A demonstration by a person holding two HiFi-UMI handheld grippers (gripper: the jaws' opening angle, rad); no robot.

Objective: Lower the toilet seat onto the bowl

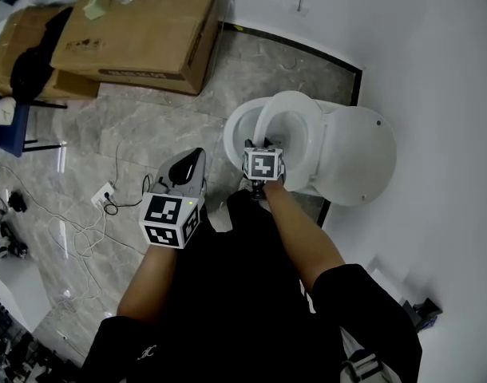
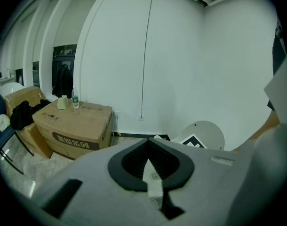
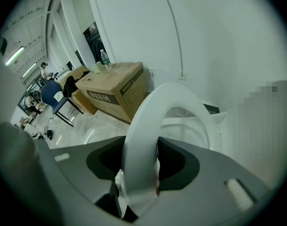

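Our right claw (image 1: pixel 263 145) grips the front rim of the white oval plastic toilet seat (image 3: pixel 148 112), which is tilted partway above the white ceramic bowl (image 1: pixel 234 130) at frame centre and not yet down. Our left claw (image 1: pixel 192 164) hangs closed and empty.

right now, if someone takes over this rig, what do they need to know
Left gripper: shut, empty, held left of the bowl.
Right gripper: front rim of the toilet seat sits between its jaws; whether the pads press on it is unclear.
Seat: tilted partway between the raised lid and the bowl.
Done: seat is off the lid.
Left: bring it flat onto the bowl, then let go.
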